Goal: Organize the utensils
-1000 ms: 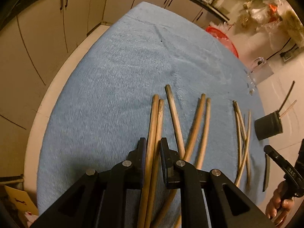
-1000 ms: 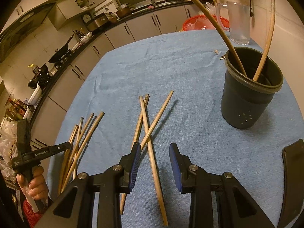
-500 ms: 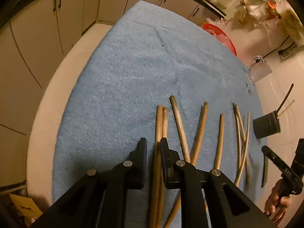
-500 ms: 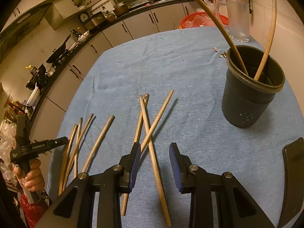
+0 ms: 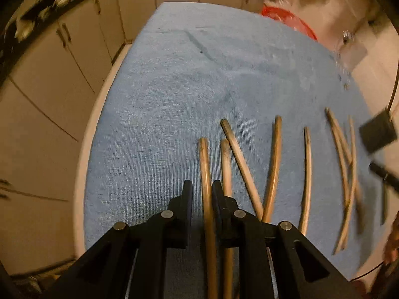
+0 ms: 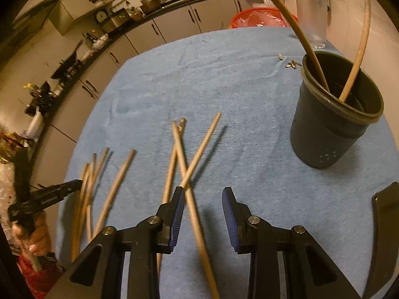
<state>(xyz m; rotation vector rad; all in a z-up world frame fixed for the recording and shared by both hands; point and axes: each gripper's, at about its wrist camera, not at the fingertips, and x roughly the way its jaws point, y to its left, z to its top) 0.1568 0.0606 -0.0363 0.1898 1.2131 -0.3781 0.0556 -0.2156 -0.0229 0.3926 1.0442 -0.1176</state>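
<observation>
1. The left gripper (image 5: 202, 190) is clamped on a single wooden chopstick (image 5: 205, 164); half a second ago two sticks sat between its jaws, and now the second chopstick (image 5: 225, 159) lies just outside the right jaw. I judge one stick has been singled out for lifting.
2. The right gripper (image 6: 203, 196) hangs part open and empty over three crossed chopsticks (image 6: 184, 159) on the blue towel (image 6: 249, 114), unchanged.
3. Only the right wrist view shows the dark holder (image 6: 331, 127) clearly, with two sticks already standing inside, beyond the crossed ones.
4. Only the left wrist view shows which stick is pinched.
</observation>
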